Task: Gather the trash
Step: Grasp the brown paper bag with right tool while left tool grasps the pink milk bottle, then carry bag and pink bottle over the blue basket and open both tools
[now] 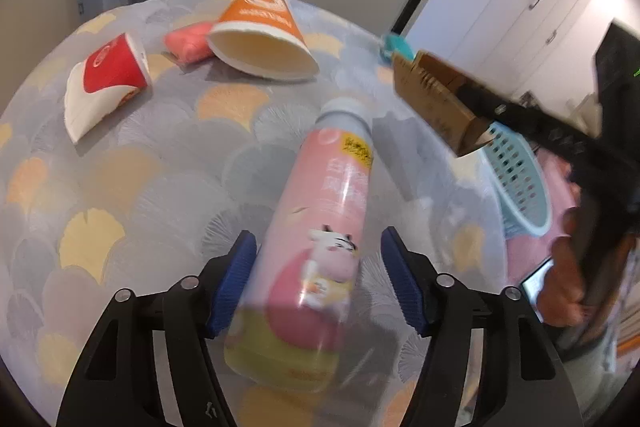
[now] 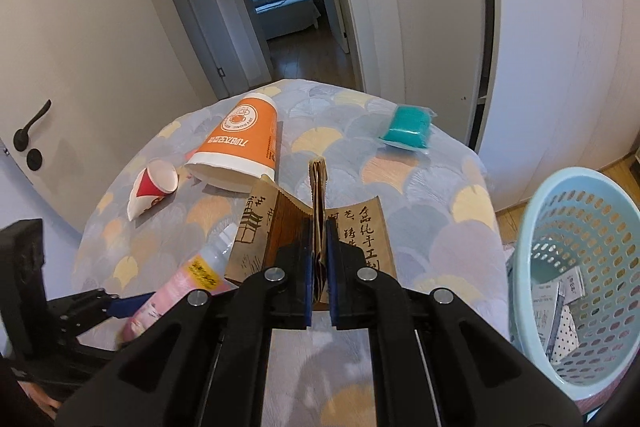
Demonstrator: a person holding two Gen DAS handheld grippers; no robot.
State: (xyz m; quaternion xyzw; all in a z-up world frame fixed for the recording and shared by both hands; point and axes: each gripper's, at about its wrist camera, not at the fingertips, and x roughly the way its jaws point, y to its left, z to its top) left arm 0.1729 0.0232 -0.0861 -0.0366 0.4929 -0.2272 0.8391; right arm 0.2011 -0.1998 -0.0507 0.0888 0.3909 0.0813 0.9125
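Observation:
A pink drink bottle (image 1: 316, 235) lies on the round table between the blue pads of my left gripper (image 1: 318, 247), which is open around it with gaps on both sides. The bottle also shows in the right wrist view (image 2: 188, 279). My right gripper (image 2: 319, 227) is shut on a folded brown paper bag (image 2: 316, 195) and holds it above the table; the bag shows in the left wrist view (image 1: 432, 99). An orange paper cup (image 1: 260, 31), a crushed red-and-white cup (image 1: 104, 79) and a pink packet (image 1: 190, 39) lie at the far side.
A light blue perforated basket (image 2: 580, 267) with some paper scraps in it stands off the table's right edge. A teal packet (image 2: 408, 127) lies at the table's far right. The table wears a fan-patterned cloth (image 2: 440, 195). Doors and white cupboards stand behind.

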